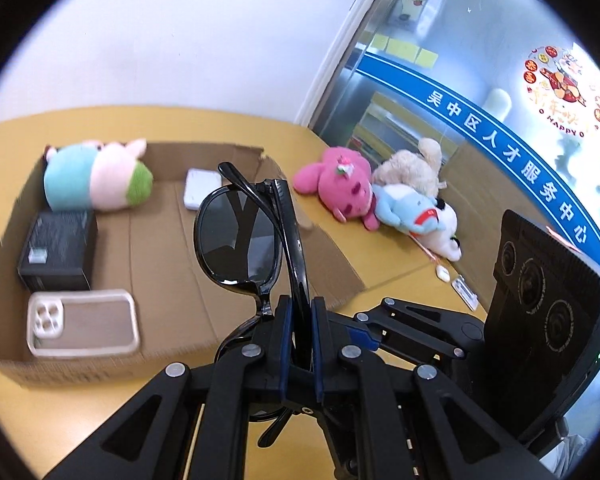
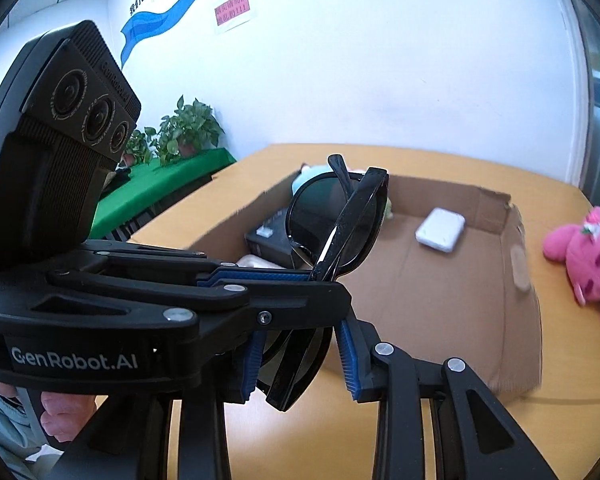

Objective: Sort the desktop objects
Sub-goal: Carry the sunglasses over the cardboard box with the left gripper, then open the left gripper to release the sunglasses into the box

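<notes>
My left gripper (image 1: 300,312) is shut on folded black sunglasses (image 1: 240,236) and holds them up above the near edge of an open cardboard box (image 1: 160,248). In the right wrist view the left gripper (image 2: 324,276) reaches in from the left with the sunglasses (image 2: 336,220). My right gripper (image 2: 300,360) is open, its blue pads (image 2: 350,360) either side of the lower part of the sunglasses, apart from it. The box holds a striped plush (image 1: 96,176), a black box (image 1: 60,248), a phone case (image 1: 82,322) and a small white box (image 1: 202,192).
A pink plush (image 1: 336,184), a beige plush (image 1: 412,168) and a blue-and-white plush (image 1: 416,216) lie on the yellow table (image 1: 400,280) right of the box. Small white items (image 1: 460,284) lie nearby. Potted plants (image 2: 188,132) stand on a green table at the far left.
</notes>
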### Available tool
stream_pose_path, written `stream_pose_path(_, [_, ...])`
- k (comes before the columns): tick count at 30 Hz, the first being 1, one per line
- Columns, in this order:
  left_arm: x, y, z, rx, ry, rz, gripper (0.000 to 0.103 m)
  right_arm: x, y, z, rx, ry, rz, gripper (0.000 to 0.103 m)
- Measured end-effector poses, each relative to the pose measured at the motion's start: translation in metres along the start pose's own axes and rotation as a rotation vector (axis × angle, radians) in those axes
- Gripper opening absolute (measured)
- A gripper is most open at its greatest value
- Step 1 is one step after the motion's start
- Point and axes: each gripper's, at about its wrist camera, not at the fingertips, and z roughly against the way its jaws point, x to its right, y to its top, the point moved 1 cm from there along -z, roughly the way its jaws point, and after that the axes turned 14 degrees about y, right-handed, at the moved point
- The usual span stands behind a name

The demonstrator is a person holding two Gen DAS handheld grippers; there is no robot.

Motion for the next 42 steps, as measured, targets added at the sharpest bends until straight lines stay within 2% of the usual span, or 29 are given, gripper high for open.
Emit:
stream_pose_path(6, [-0.030, 0.041, -0.015, -0.013, -0.012, 0.020, 0.008, 0.020, 0.043, -0.030, -0.017, 0.029, 0.004, 0.032])
stream_pose_path(12, [-0.062, 0.077, -0.051, -0.054, -0.007, 0.044, 0.008, 0.057, 0.079, -0.073, -0.078, 0.049, -0.029, 0.032])
stream_pose_path(17, [-0.090, 0.094, -0.102, -0.144, -0.009, 0.086, 0.008, 0.102, 0.090, -0.121, -0.173, 0.071, -0.111, 0.032])
stream_pose_path(22, [-0.113, 0.100, -0.157, -0.248, 0.012, 0.138, 0.008, 0.151, 0.088, -0.169, -0.304, 0.110, -0.239, 0.032])
stream_pose_path(26, [-0.125, 0.092, -0.193, -0.339, 0.036, 0.180, 0.007, 0.176, 0.073, -0.203, -0.414, 0.114, -0.320, 0.032])
stream_pose_path(30, [-0.129, 0.080, -0.216, -0.421, 0.052, 0.196, 0.007, 0.192, 0.054, -0.222, -0.468, 0.118, -0.380, 0.032])
stream_pose_path(34, [-0.131, 0.073, -0.225, -0.456, 0.078, 0.192, 0.009, 0.195, 0.043, -0.227, -0.493, 0.095, -0.400, 0.033])
stream_pose_path(35, [-0.130, 0.073, -0.224, -0.456, 0.080, 0.189, 0.010, 0.194, 0.042, -0.226, -0.492, 0.085, -0.399, 0.036])
stream_pose_path(37, [-0.125, 0.074, -0.215, -0.444, 0.112, 0.168, 0.012, 0.192, 0.043, -0.221, -0.487, 0.051, -0.390, 0.052])
stream_pose_path(38, [-0.124, 0.076, -0.210, -0.432, 0.131, 0.156, 0.012, 0.190, 0.045, -0.215, -0.471, 0.033, -0.383, 0.071])
stream_pose_path(39, [-0.122, 0.079, -0.202, -0.409, 0.150, 0.145, 0.013, 0.187, 0.048, -0.208, -0.453, 0.016, -0.370, 0.084])
stream_pose_path(41, [-0.116, 0.082, -0.177, -0.337, 0.196, 0.121, 0.015, 0.175, 0.055, -0.186, -0.398, -0.035, -0.321, 0.093])
stream_pose_path(42, [-0.114, 0.083, -0.162, -0.290, 0.231, 0.104, 0.020, 0.170, 0.057, -0.177, -0.377, -0.054, -0.307, 0.096])
